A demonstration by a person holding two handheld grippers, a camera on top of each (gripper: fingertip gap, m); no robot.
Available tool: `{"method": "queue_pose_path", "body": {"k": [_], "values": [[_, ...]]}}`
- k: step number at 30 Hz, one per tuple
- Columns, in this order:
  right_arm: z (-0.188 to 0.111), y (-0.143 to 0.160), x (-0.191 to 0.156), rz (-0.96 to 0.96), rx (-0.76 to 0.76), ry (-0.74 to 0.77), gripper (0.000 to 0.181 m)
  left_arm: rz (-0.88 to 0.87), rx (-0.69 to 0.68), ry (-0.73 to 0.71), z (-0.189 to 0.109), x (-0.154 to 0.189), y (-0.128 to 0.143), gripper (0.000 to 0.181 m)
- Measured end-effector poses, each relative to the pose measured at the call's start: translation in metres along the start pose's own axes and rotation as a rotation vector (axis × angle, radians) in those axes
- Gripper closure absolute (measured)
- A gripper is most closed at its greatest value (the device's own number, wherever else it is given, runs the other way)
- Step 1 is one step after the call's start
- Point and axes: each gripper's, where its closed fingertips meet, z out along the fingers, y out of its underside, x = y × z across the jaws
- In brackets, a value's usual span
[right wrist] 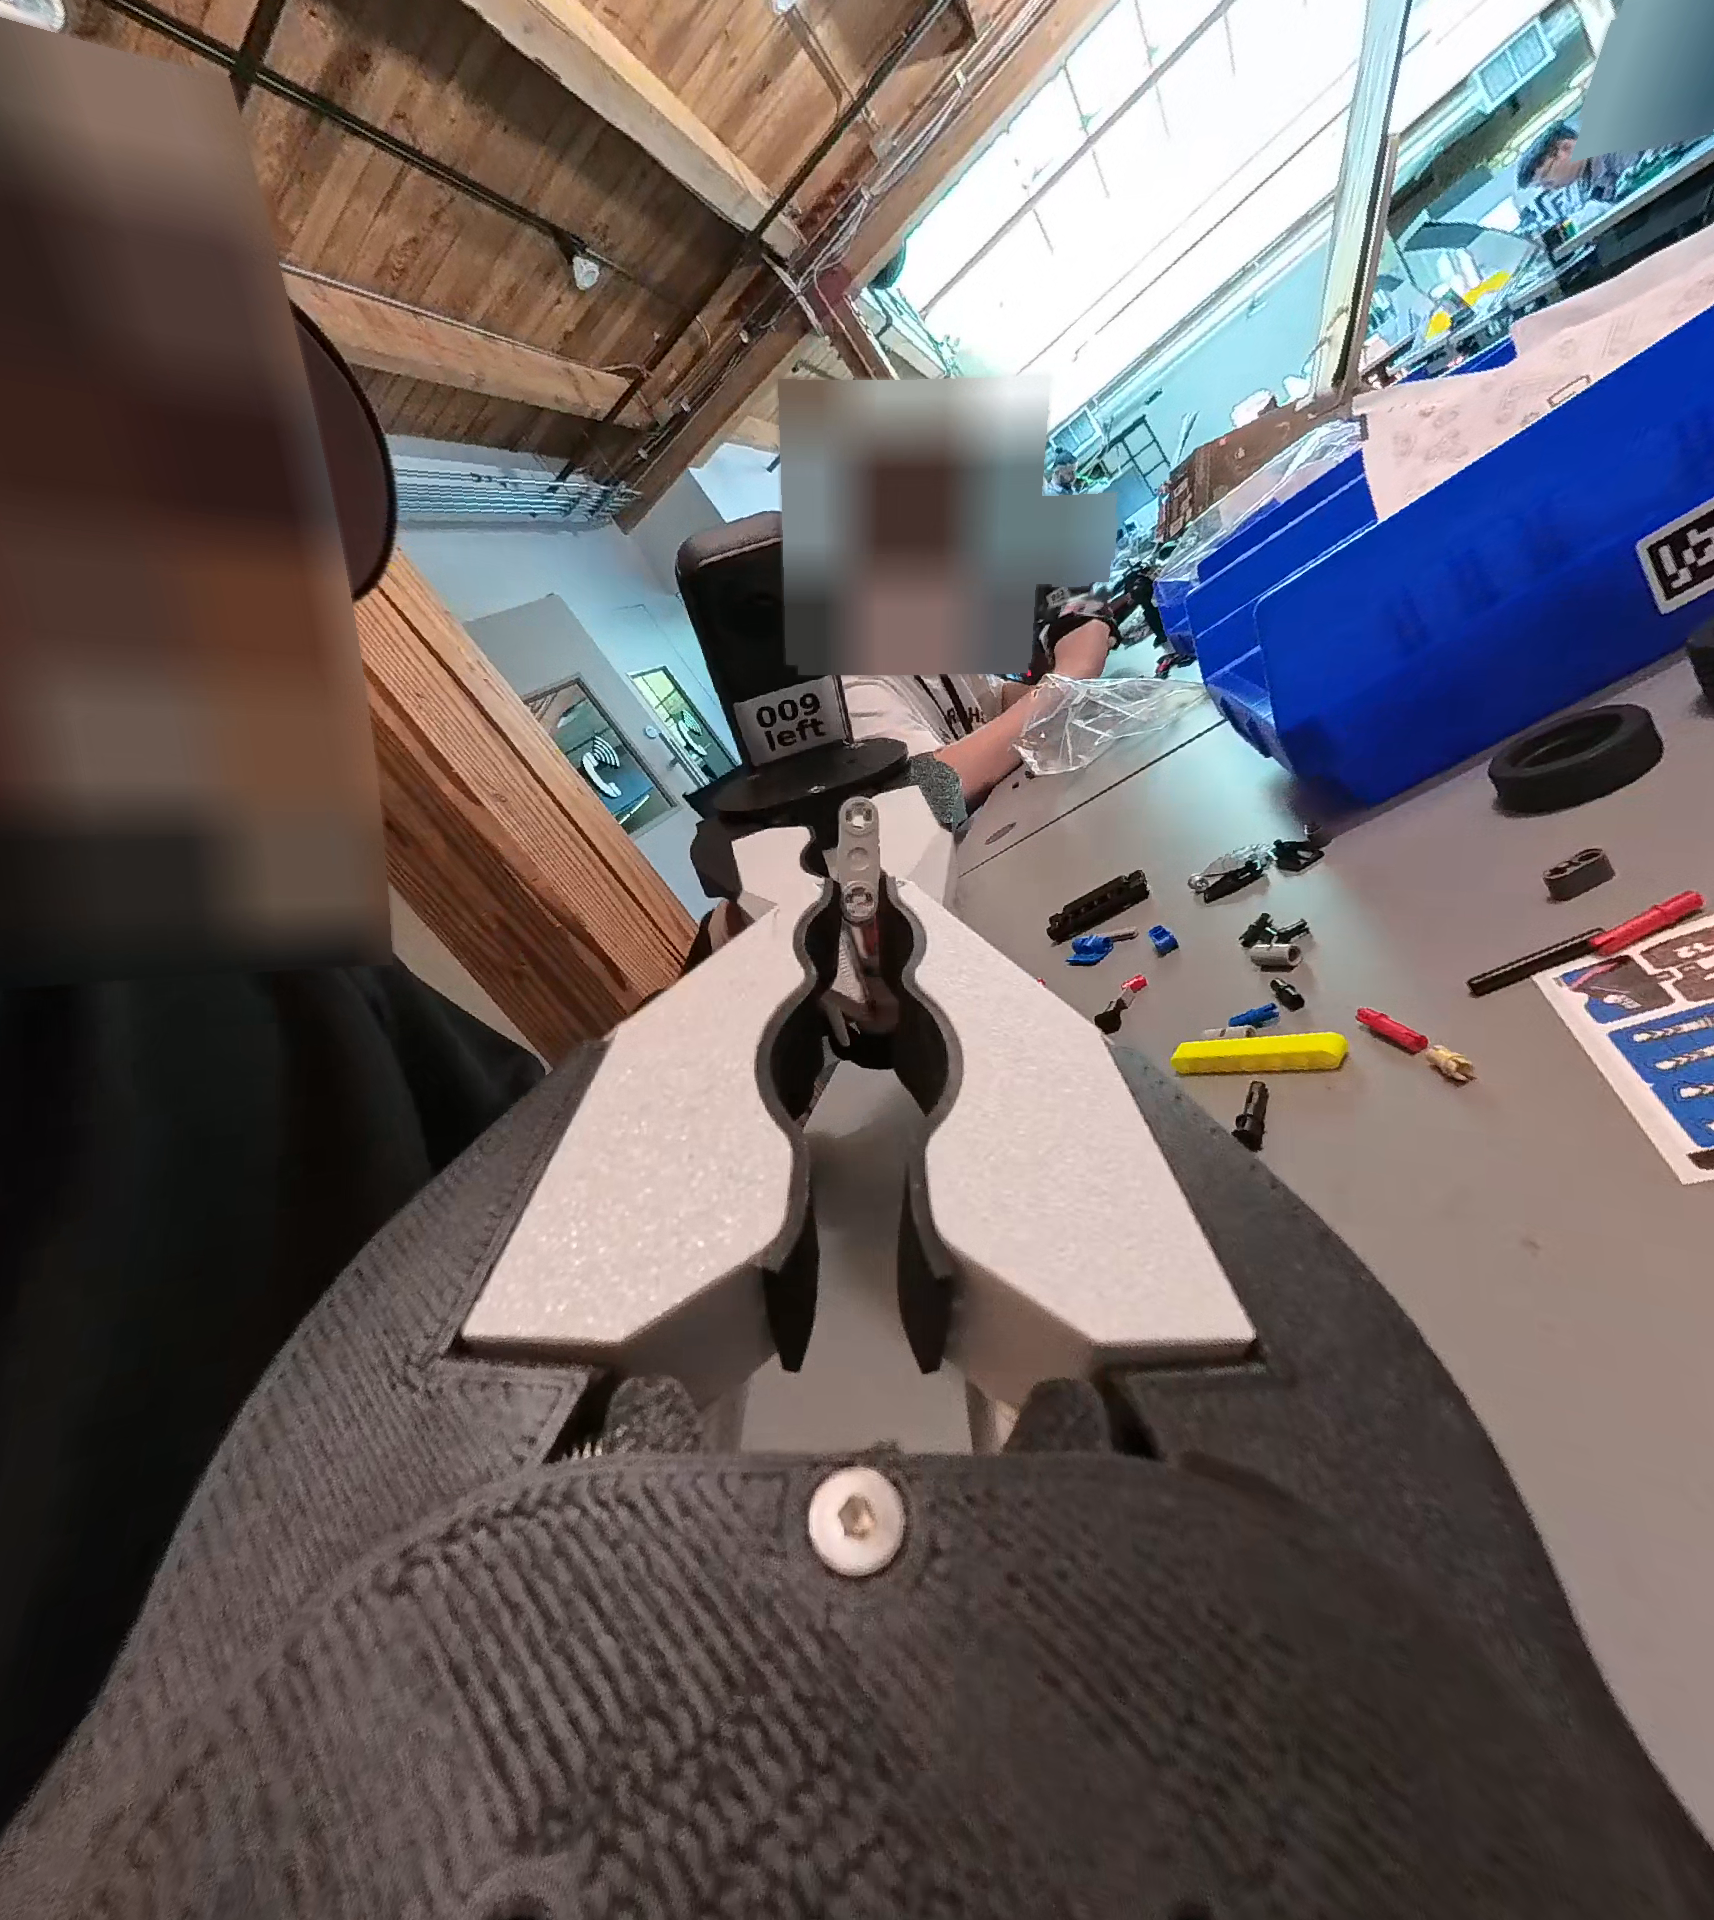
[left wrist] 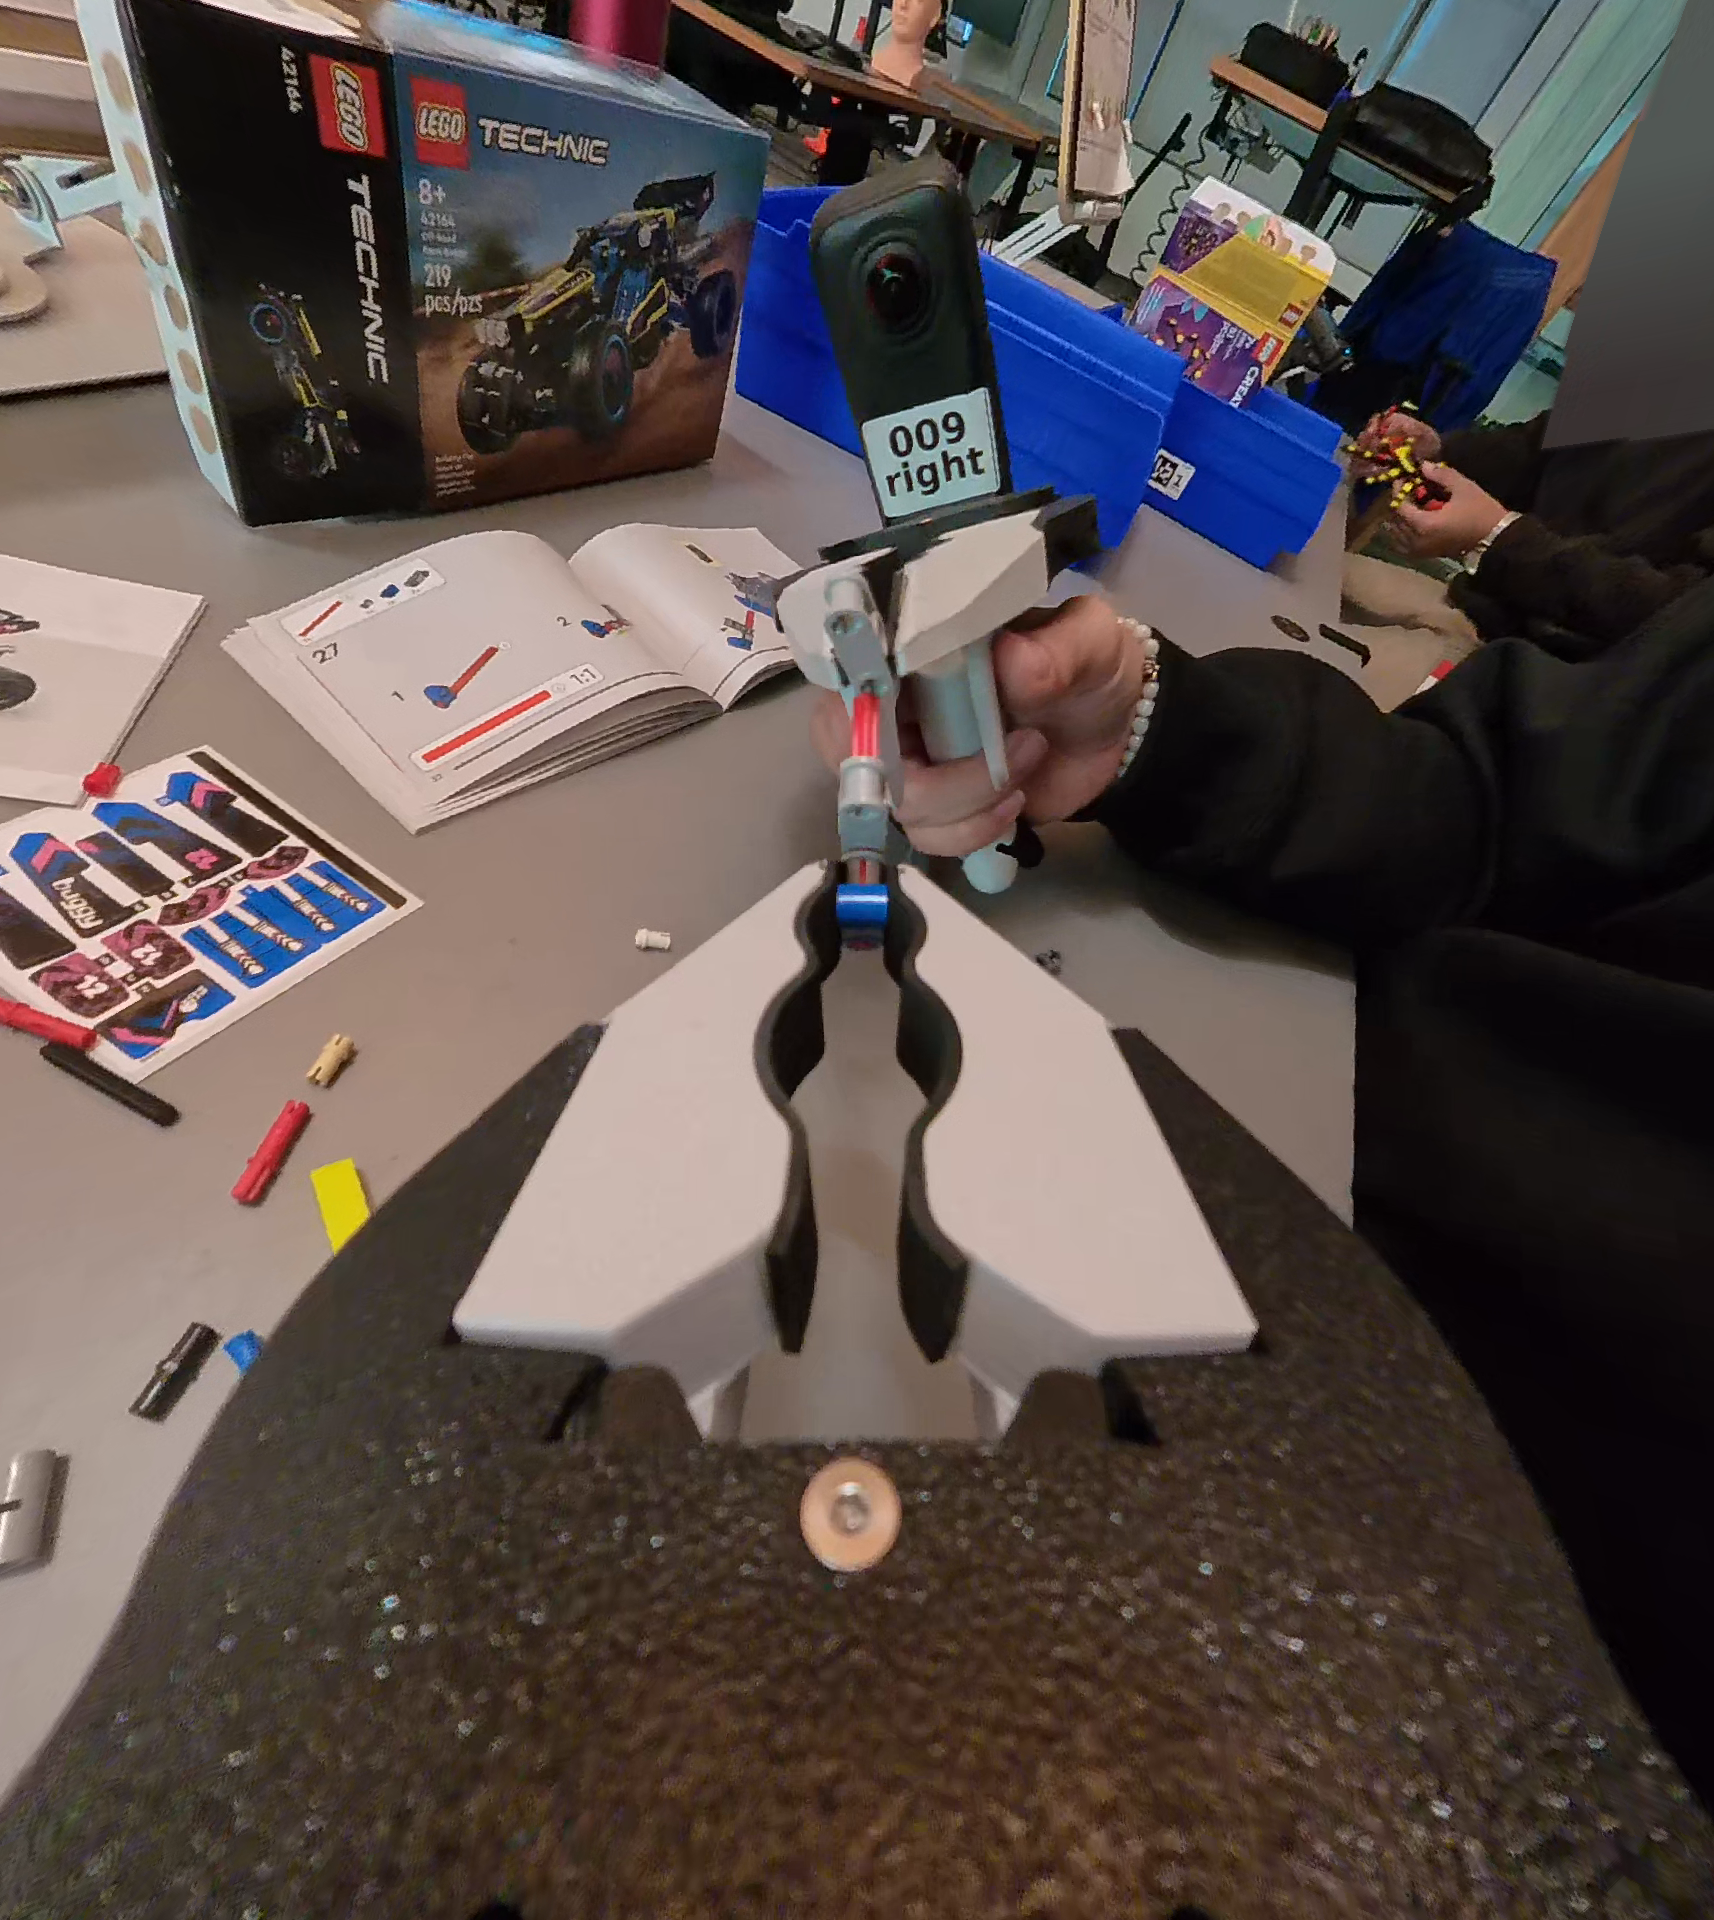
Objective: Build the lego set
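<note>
Left hand-held gripper (left wrist: 858,914) pinches blue piece (left wrist: 861,906) on red rod (left wrist: 865,727). Right hand-held gripper (right wrist: 858,930) pinches grey beam (right wrist: 858,862) on same rod, above bench (left wrist: 624,873). Both hold tight, likely so parts push together.

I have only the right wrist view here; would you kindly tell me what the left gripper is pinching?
Observer: The left gripper is shut on a blue connector at the lower end of the red axle.
Operator: Thank you; where does that axle lead?
Observer: Up to the grey beam held in the right gripper.
Operator: Is the instruction booklet nearby?
Observer: Yes, the instruction booklet lies open on the table, in front of the set box.
</note>
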Motion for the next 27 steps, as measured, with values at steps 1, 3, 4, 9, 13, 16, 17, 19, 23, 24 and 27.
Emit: {"method": "queue_pose_path", "body": {"k": [1, 3, 4, 9, 13, 16, 17, 19, 23, 24, 27], "values": [[0.0002, 0.0004, 0.0003, -0.002, -0.003, 0.004, 0.177, 0.001, -0.002, -0.001, -0.0005, -0.0002, 0.0002, 0.177], [0.0010, 0.0010, 0.0006, -0.014, -0.007, 0.012, 0.176, 0.004, -0.008, -0.006, -0.0014, -0.0003, 0.0006, 0.177], [0.0011, 0.0015, 0.0007, -0.020, -0.011, 0.015, 0.176, 0.006, -0.015, -0.011, -0.0017, -0.0004, 0.0012, 0.177], [0.0014, 0.0035, 0.0030, -0.047, -0.028, 0.043, 0.176, 0.024, -0.033, -0.036, -0.0034, -0.0004, 0.0009, 0.177], [0.0025, 0.0051, 0.0030, -0.061, -0.041, 0.050, 0.176, 0.020, -0.046, -0.038, -0.0040, -0.0004, 0.0028, 0.177], [0.0027, 0.0064, 0.0031, -0.064, -0.052, 0.053, 0.176, 0.003, -0.056, -0.021, -0.0038, 0.0002, 0.0058, 0.177], [0.0027, 0.0082, 0.0035, -0.075, -0.068, 0.057, 0.176, -0.012, -0.051, -0.002, -0.0039, 0.0014, 0.0064, 0.177], [0.0030, 0.0089, 0.0009, -0.098, -0.093, 0.056, 0.176, -0.044, -0.018, 0.052, -0.0038, 0.0049, 0.0042, 0.177], [0.0029, 0.0061, -0.0003, -0.150, -0.122, 0.087, 0.176, 0.058, 0.000, 0.015, -0.0011, 0.0019, 0.0015, 0.177], [0.0026, 0.0051, -0.0016, -0.126, -0.113, 0.076, 0.176, 0.091, -0.004, -0.008, -0.0010, 0.0013, 0.0004, 0.177], [0.0033, 0.0028, -0.0016, -0.062, -0.065, 0.054, 0.176, 0.097, 0.005, -0.021, -0.0015, 0.0006, -0.0018, 0.177]]}}
